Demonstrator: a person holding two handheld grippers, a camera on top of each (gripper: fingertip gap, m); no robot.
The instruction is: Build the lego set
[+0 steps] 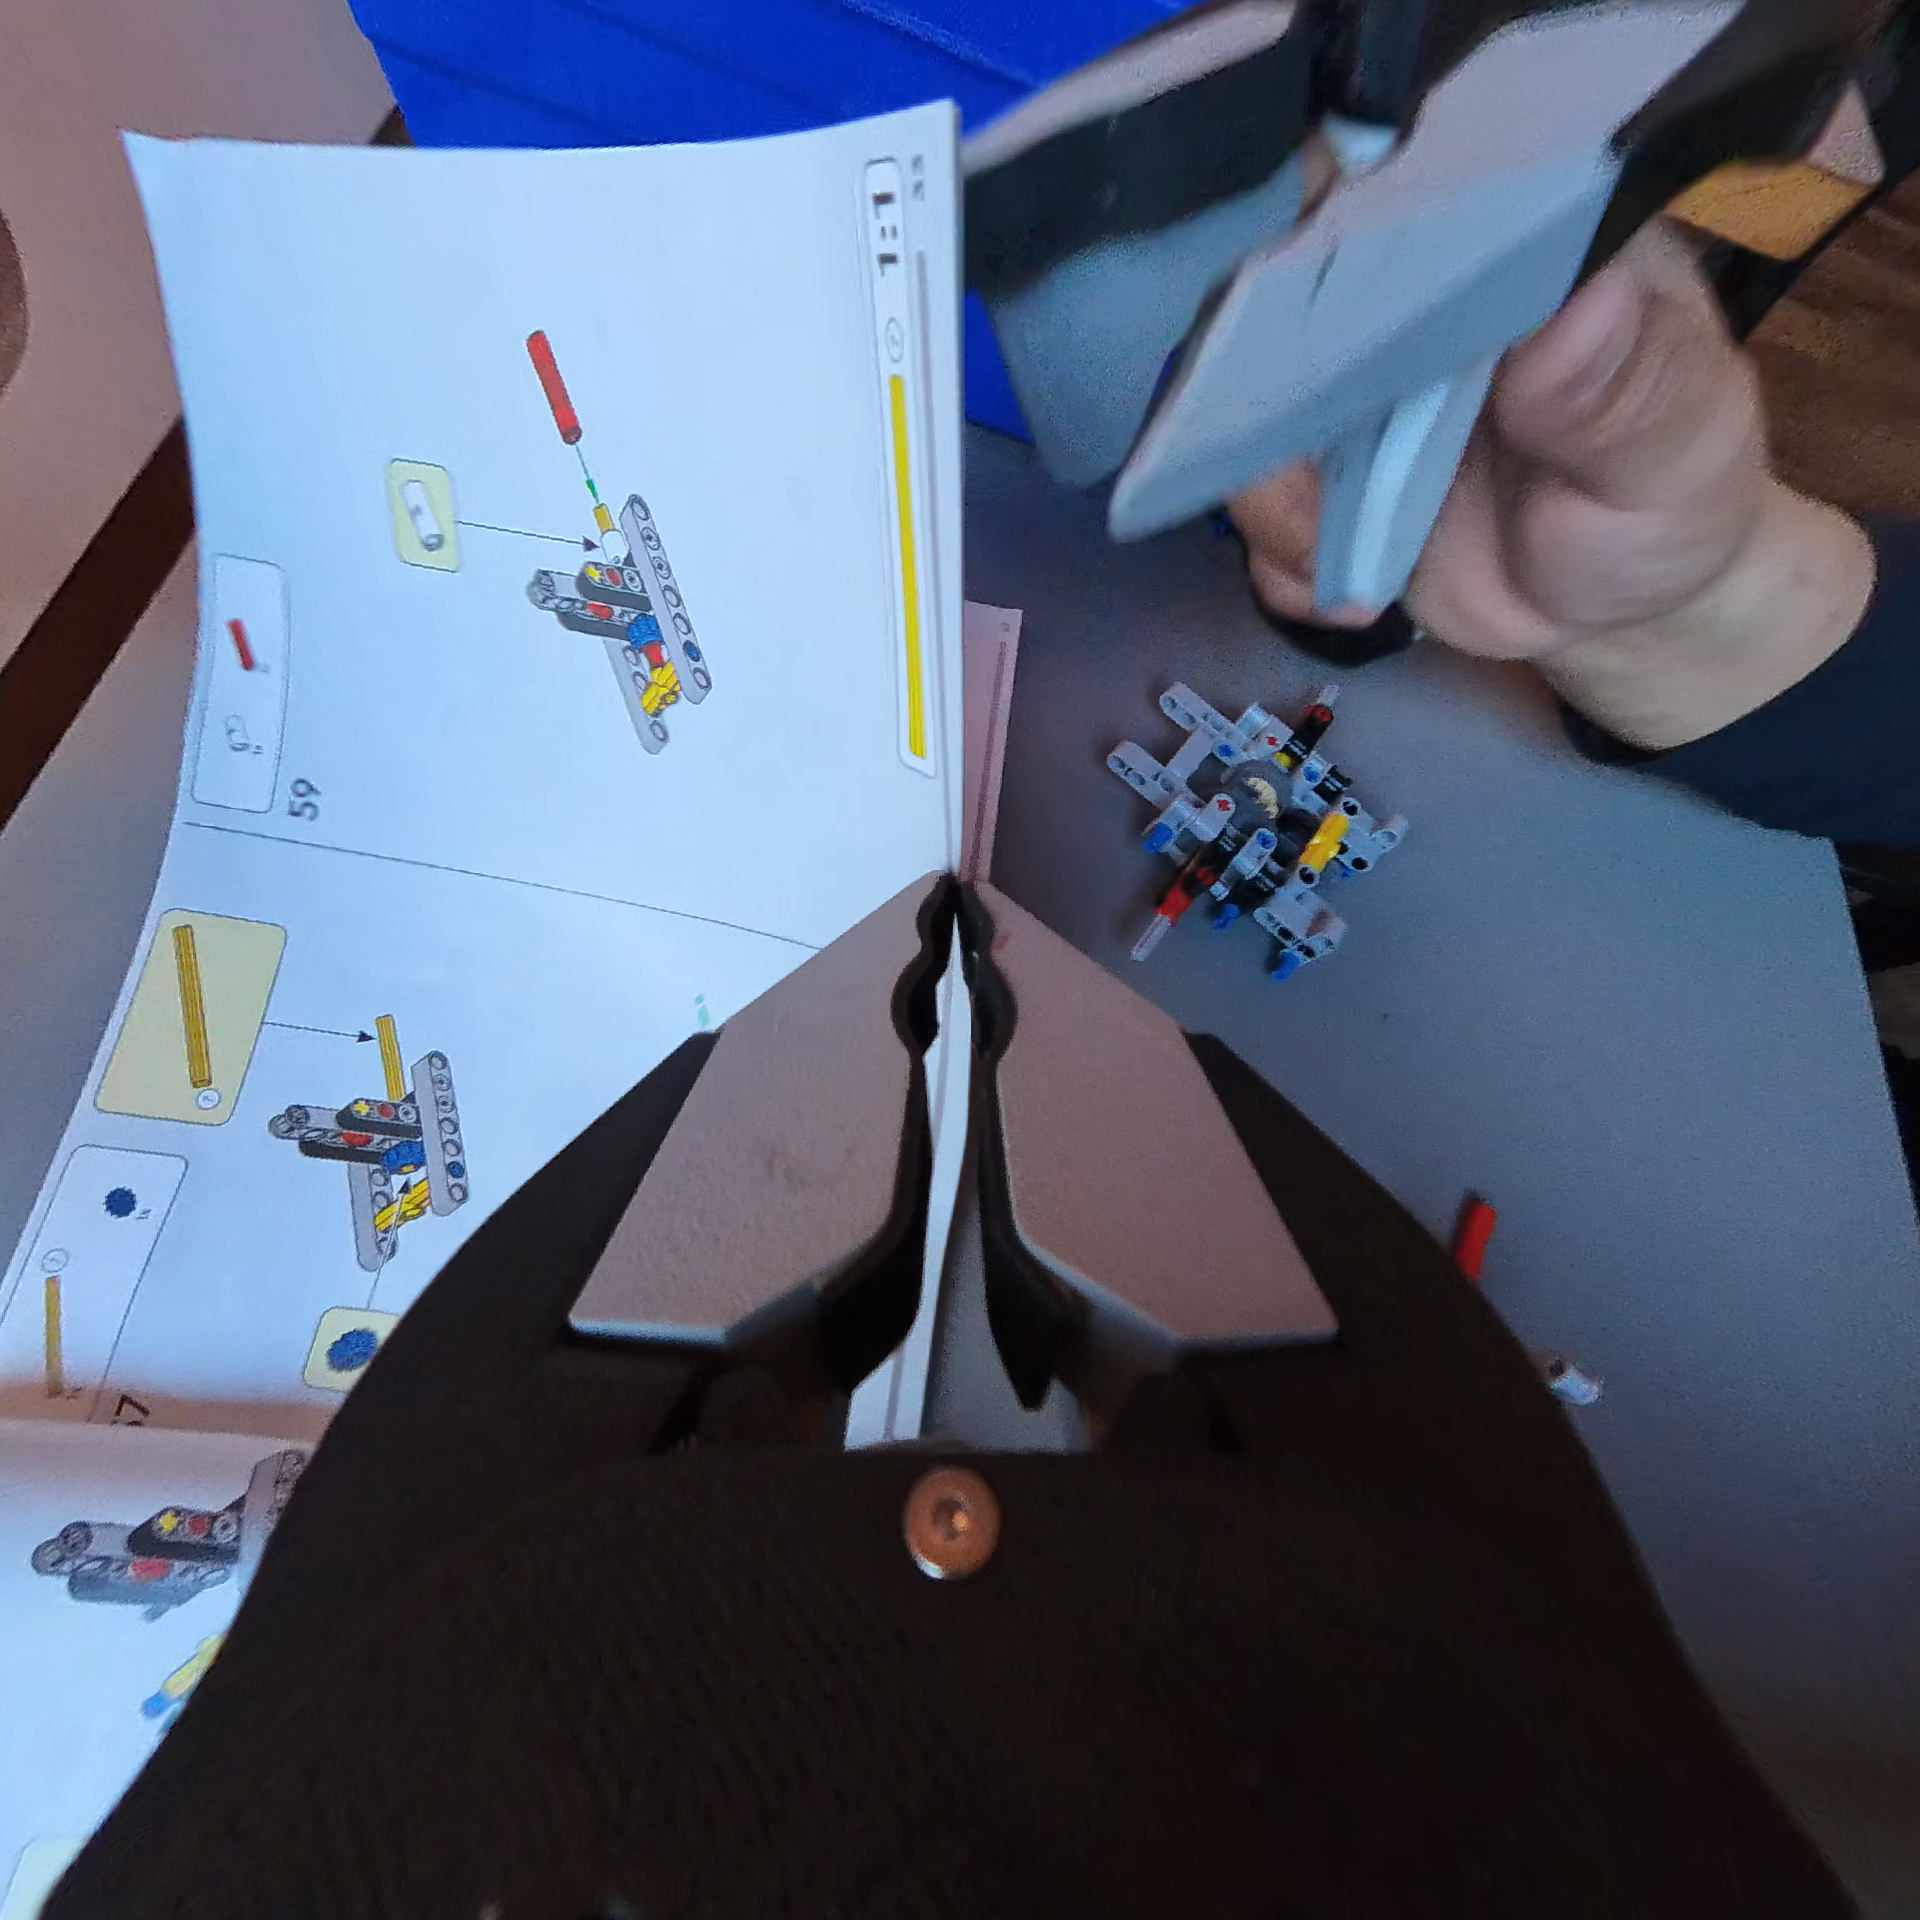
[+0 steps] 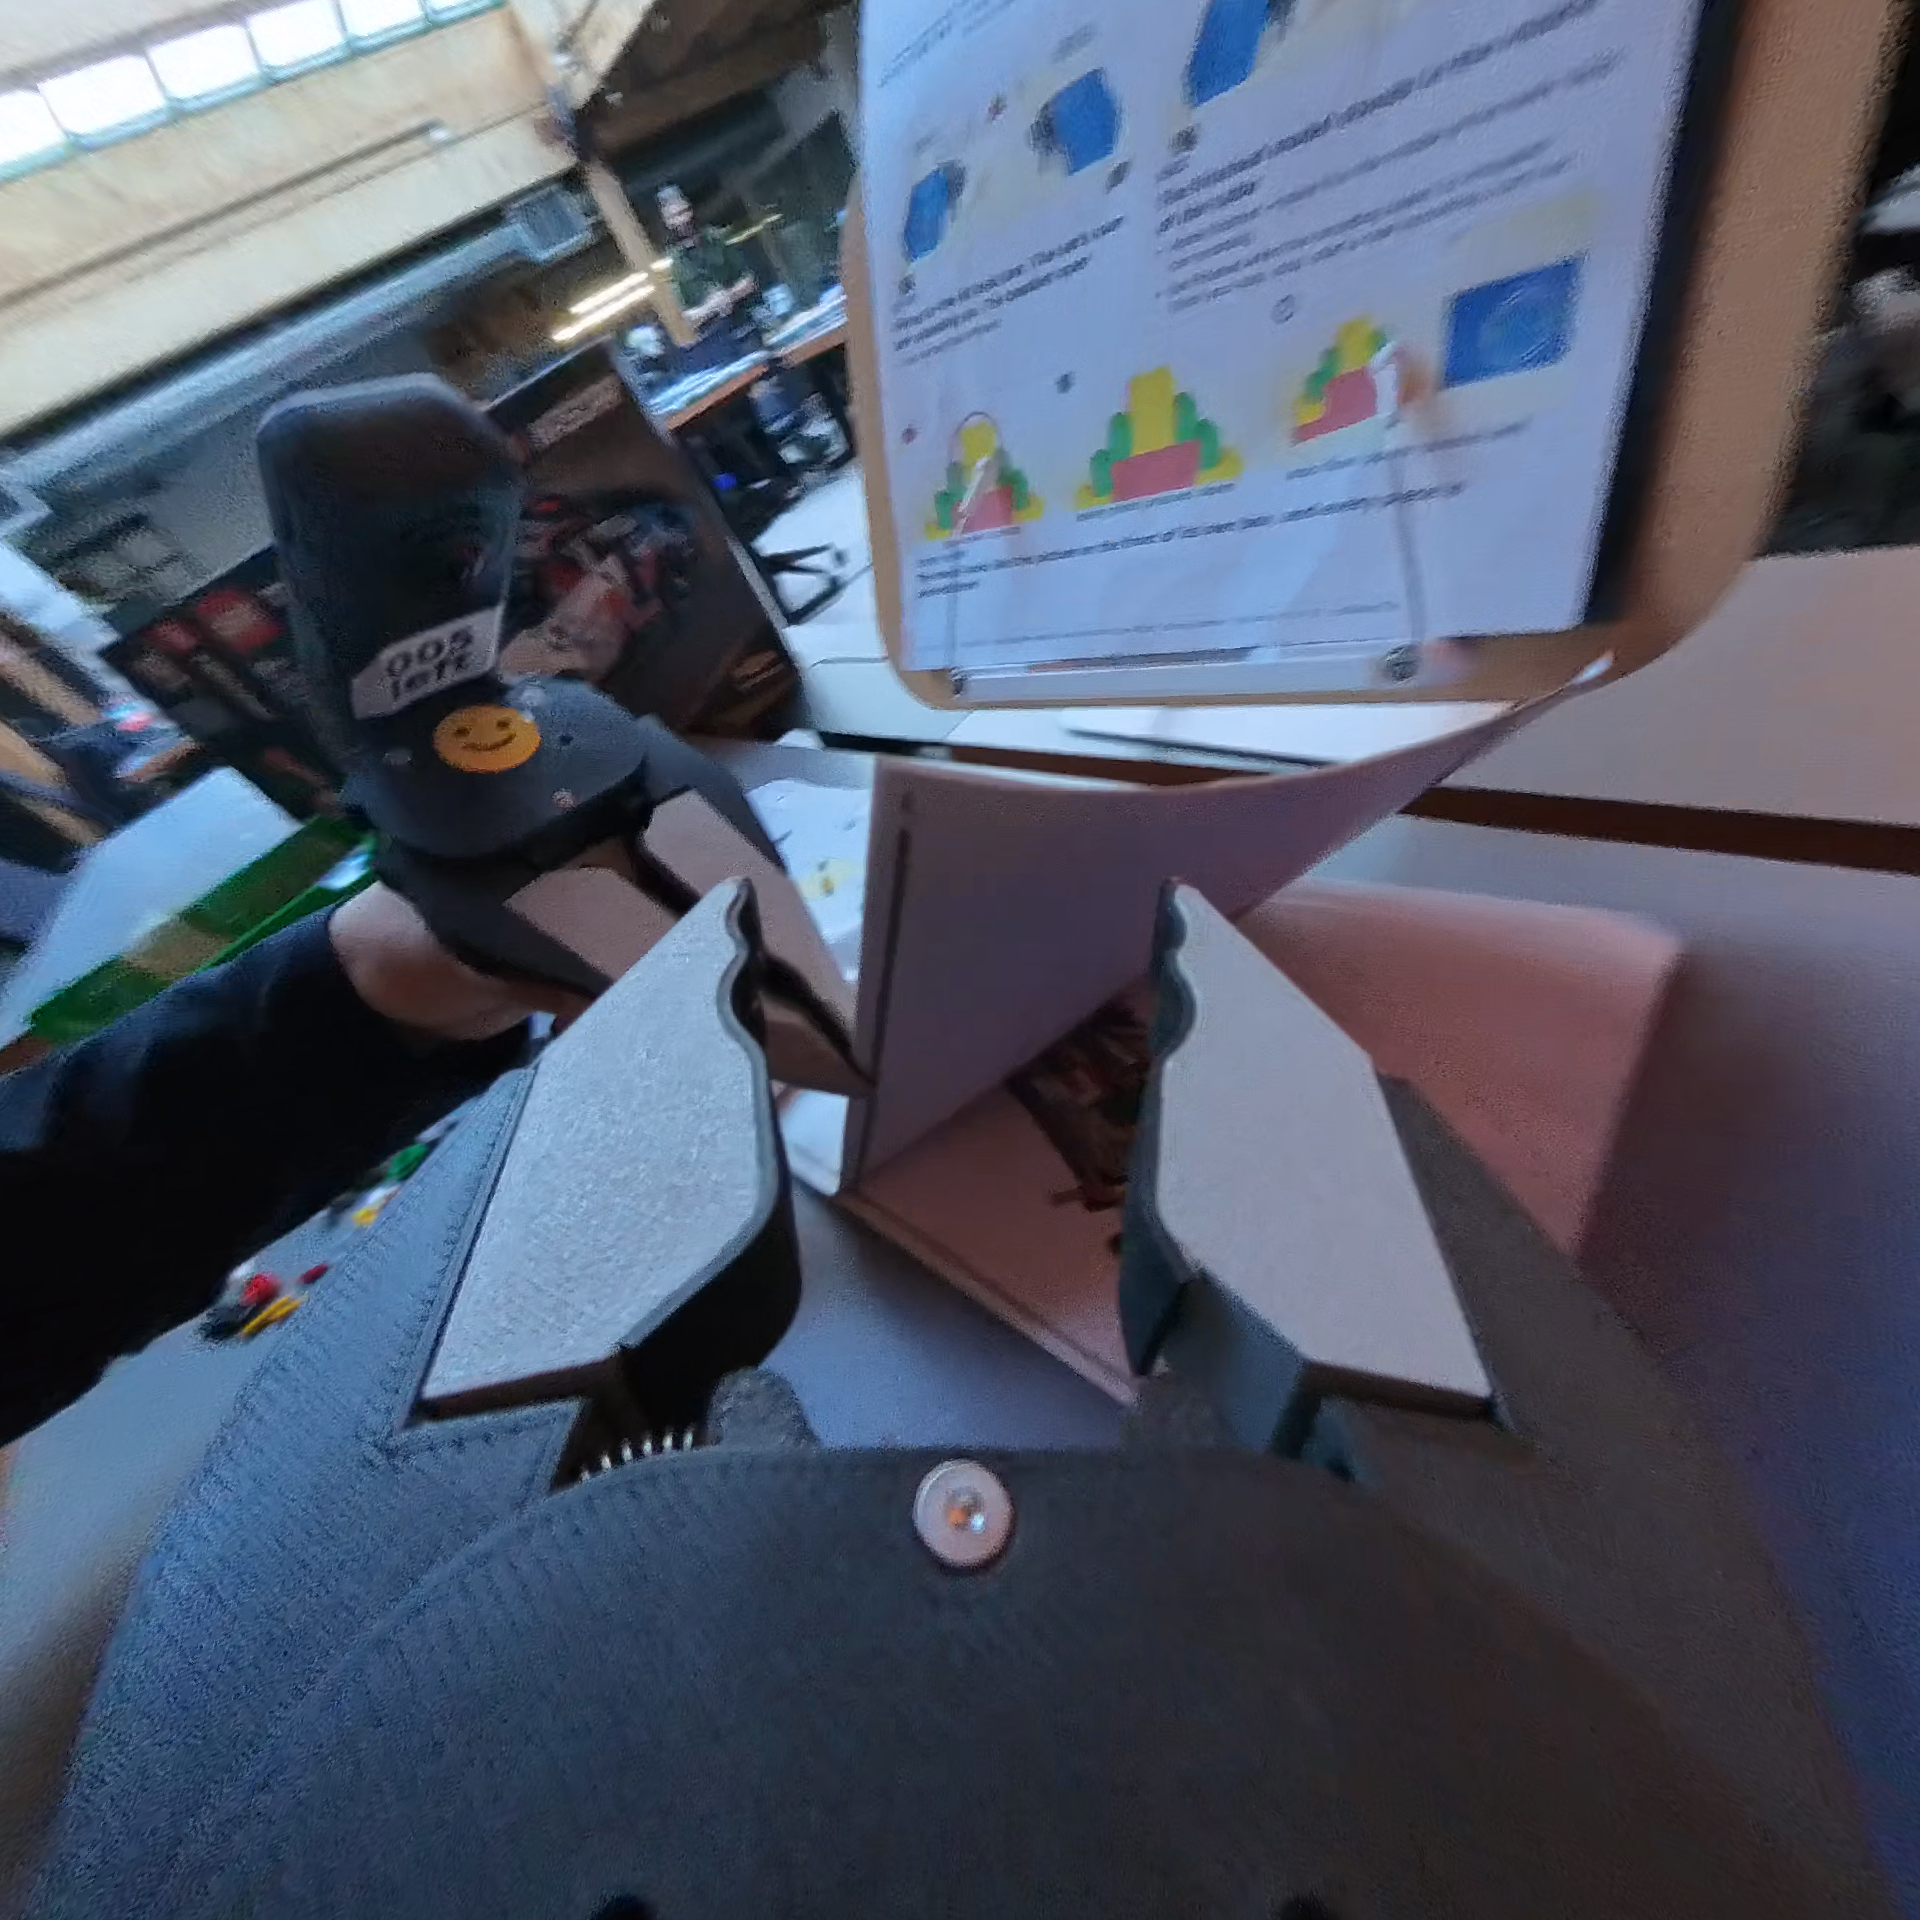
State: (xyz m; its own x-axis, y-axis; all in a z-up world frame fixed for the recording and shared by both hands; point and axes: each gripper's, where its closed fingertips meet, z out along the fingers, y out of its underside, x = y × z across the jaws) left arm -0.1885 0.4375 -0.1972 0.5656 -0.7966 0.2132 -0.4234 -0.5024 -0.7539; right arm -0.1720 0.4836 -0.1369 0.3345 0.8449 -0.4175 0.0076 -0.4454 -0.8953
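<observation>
The left tool (image 1: 954, 894) is closed on the edge of a lifted page (image 1: 540, 499) of the instruction booklet, raised off the grey surface (image 1: 1558, 1039). The right tool (image 2: 956, 935) stands wide open, empty, facing the page. A brick assembly (image 1: 1257, 821) lies beside the booklet.

The right gripper (image 2: 961, 945) was seen with its jaws wide apart, nothing pressed between them. Beyond them, a lifted booklet page (image 2: 1039, 914) was pinched at its near edge by the left gripper (image 2: 847, 1070). Small bricks (image 2: 260, 1299) were scattered along the desk's (image 2: 935, 1340) left edge.
</observation>
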